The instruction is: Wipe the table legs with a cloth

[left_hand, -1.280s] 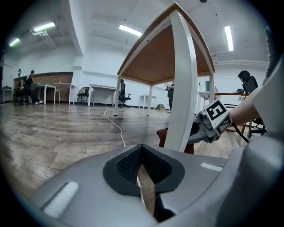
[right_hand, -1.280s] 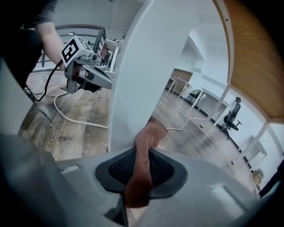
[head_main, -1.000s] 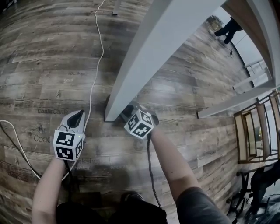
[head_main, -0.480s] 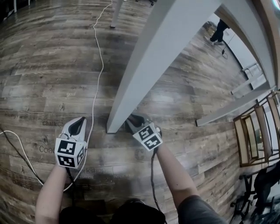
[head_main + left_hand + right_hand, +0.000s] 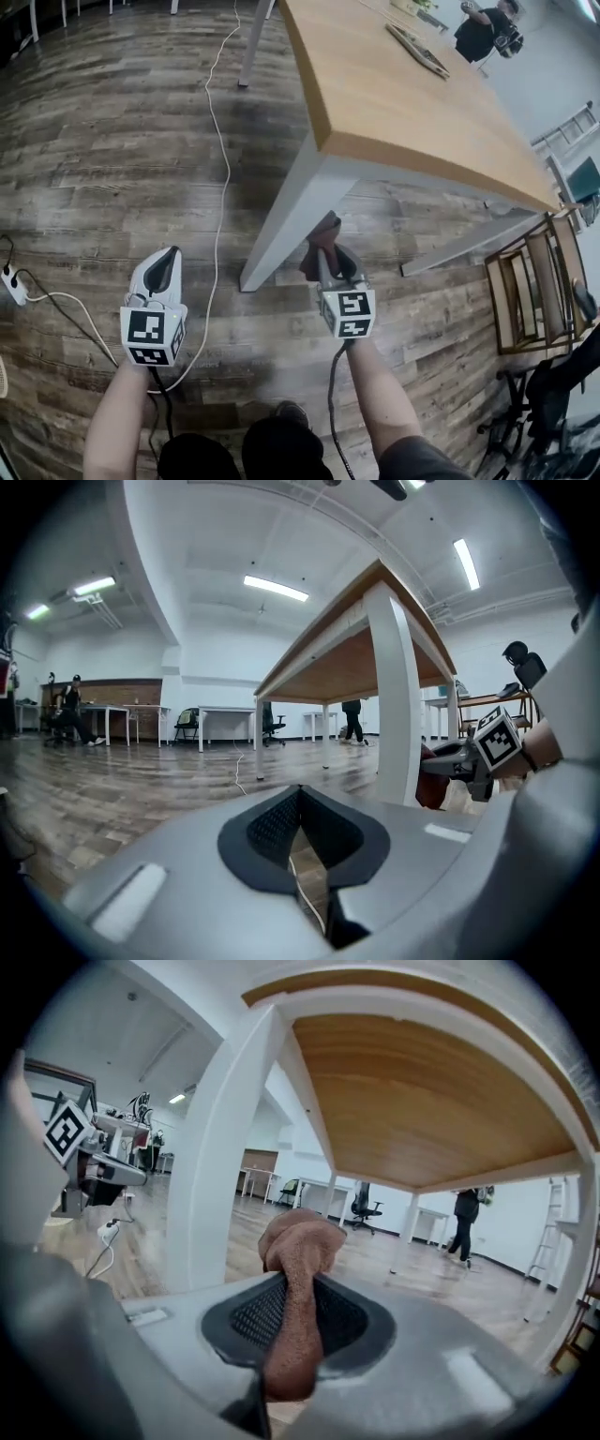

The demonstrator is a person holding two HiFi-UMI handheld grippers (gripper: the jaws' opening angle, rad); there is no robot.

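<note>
A white table leg slants down from the wooden tabletop to the plank floor. My right gripper is shut on a brown cloth just right of the leg, a little above its foot. In the right gripper view the cloth bunches up out of the jaws, and the leg stands just to their left. My left gripper hovers over the floor left of the leg, shut and holding nothing. In the left gripper view its pads meet, and the leg is ahead to the right.
A white cable runs along the floor left of the leg, past the left gripper. A power strip lies at the far left. A wooden chair frame stands at right. A tray rests on the tabletop, and a person stands beyond.
The right gripper has carried the cloth from the foot of the leg up its right side. The view has tilted up, bringing the tabletop in. The left gripper has hardly moved.
</note>
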